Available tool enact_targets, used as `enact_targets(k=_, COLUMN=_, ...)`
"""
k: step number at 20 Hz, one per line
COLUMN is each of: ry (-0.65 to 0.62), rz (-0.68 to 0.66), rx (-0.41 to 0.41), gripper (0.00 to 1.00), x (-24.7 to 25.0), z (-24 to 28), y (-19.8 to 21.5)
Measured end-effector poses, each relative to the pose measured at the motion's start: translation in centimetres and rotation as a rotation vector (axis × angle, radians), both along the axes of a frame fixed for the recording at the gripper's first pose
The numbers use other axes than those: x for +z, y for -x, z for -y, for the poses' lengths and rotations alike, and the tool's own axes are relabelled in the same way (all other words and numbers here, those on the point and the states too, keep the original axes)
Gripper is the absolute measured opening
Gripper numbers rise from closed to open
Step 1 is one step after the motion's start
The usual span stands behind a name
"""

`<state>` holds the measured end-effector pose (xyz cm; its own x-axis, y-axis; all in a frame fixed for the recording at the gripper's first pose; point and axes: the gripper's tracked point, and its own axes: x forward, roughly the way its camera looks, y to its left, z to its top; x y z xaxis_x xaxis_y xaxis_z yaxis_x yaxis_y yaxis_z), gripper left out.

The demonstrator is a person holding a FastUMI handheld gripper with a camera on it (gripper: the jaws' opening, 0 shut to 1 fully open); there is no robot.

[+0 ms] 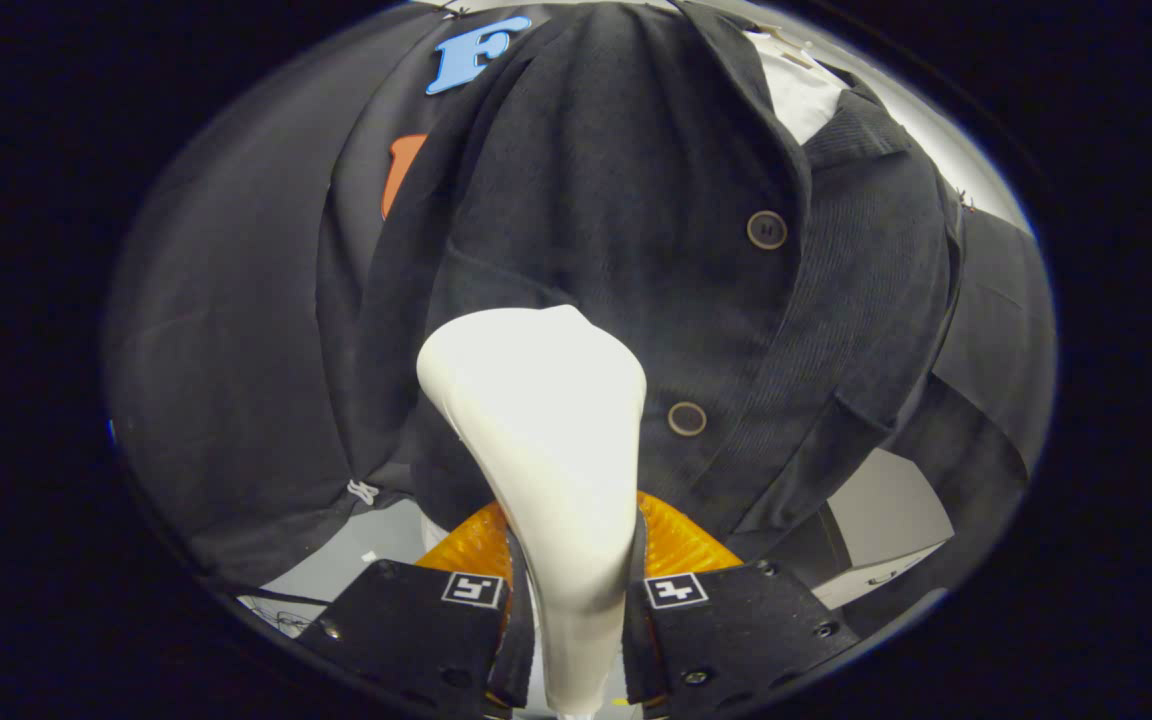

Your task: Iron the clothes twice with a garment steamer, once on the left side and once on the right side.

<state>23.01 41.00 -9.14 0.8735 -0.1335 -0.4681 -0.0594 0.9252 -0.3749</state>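
Showing a cream-white garment steamer [536,440] clamped in the gripper [576,600] against a dark charcoal jacket [636,200] with fine ribbed stripes, two brown buttons [766,230] and a white lining [796,90].
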Motion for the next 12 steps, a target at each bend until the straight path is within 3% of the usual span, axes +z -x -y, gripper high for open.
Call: enact_targets(k=12, ry=0.019, rz=-0.154, rx=0.019, gripper=0.38, x=-9.5, z=0.8, y=1.4)
